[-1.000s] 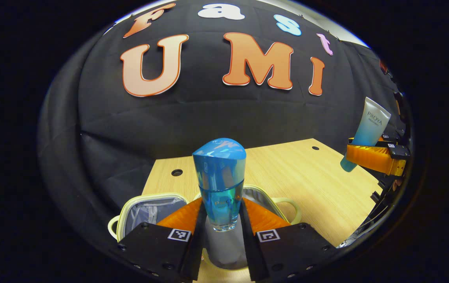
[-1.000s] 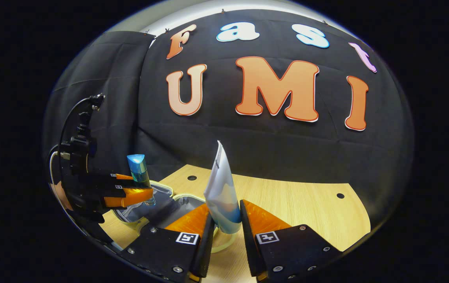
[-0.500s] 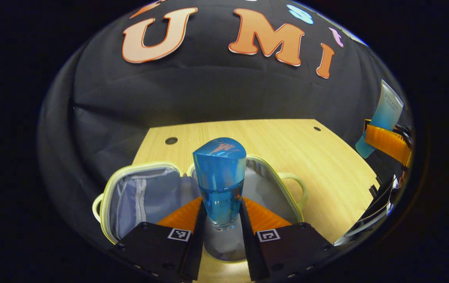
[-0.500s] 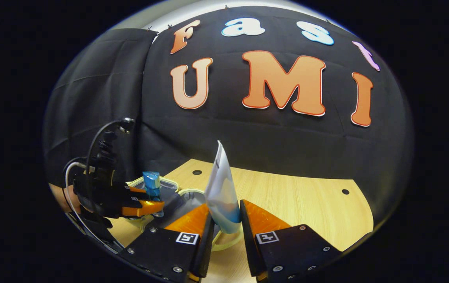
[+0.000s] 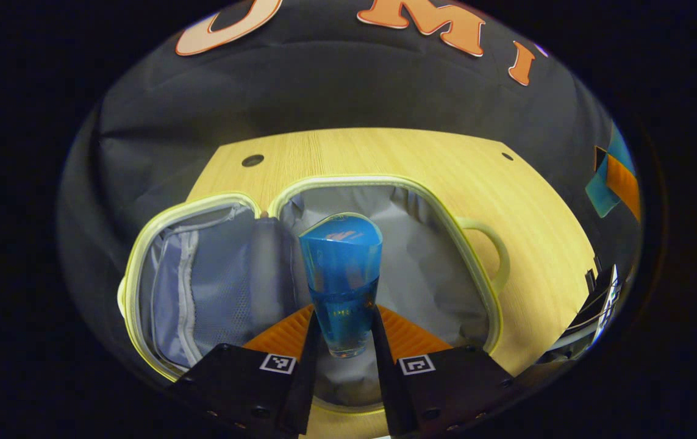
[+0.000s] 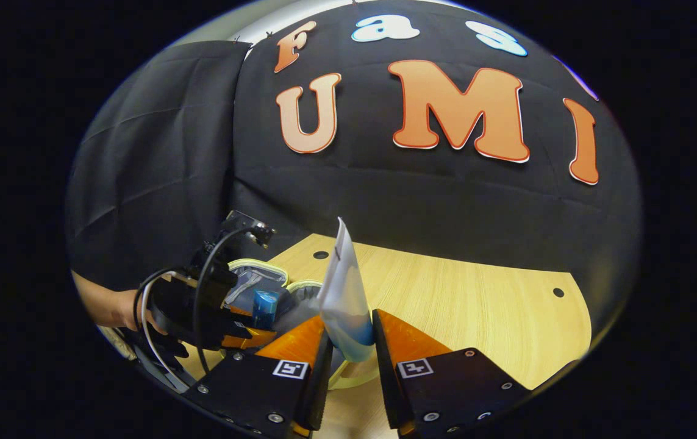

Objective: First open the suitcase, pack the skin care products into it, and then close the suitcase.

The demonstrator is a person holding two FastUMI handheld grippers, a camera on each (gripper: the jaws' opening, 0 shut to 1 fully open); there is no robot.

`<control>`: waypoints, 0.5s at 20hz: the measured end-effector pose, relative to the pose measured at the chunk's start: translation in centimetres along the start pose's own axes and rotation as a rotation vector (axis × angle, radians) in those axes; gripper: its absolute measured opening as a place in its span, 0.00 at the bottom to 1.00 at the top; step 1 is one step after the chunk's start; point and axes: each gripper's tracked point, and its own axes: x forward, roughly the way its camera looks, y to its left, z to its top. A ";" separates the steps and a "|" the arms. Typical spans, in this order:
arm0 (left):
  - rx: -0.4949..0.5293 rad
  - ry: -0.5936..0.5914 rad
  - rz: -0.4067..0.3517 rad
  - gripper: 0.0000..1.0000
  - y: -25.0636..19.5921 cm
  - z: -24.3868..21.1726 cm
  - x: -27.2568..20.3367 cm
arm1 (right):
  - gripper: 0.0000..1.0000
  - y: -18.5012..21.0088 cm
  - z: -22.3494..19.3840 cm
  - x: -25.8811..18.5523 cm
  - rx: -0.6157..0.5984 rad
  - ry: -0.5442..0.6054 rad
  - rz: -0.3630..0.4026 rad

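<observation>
The small suitcase [image 5: 446, 210] lies open on the wooden table, its grey lining up and its pale yellow rim showing. My left gripper [image 5: 343, 332] is shut on a blue glass bottle [image 5: 341, 274], which stands upright and hangs over the right half of the case. In the right gripper view that bottle [image 6: 264, 306] and the left gripper [image 6: 244, 329] hover low over the suitcase [image 6: 250, 274]. My right gripper [image 6: 349, 341] is shut on a white-and-blue tube [image 6: 343, 296], held upright just right of the case. The tube [image 5: 604, 189] also appears at the far right of the left gripper view.
The wooden table [image 6: 476, 317] stretches to the right with small round holes [image 6: 560, 292] in it. The suitcase's handle [image 5: 494, 250] sticks out toward the right. A hand [image 6: 110, 308] holds the left gripper. The black cloth wall stands close behind.
The left gripper has tipped down and lowered the blue bottle toward the open suitcase. The right gripper has kept the tube nearly still, drifting slightly.
</observation>
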 end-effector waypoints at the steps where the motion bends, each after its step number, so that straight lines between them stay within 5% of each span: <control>1: 0.002 0.019 0.012 0.48 0.1 -0.3 0.7 | 0.44 -0.2 -0.2 0.3 0.000 0.006 0.009; 10: 0.018 0.167 0.087 0.47 0.0 -1.0 3.8 | 0.40 -1.3 -1.8 2.6 0.010 0.061 0.080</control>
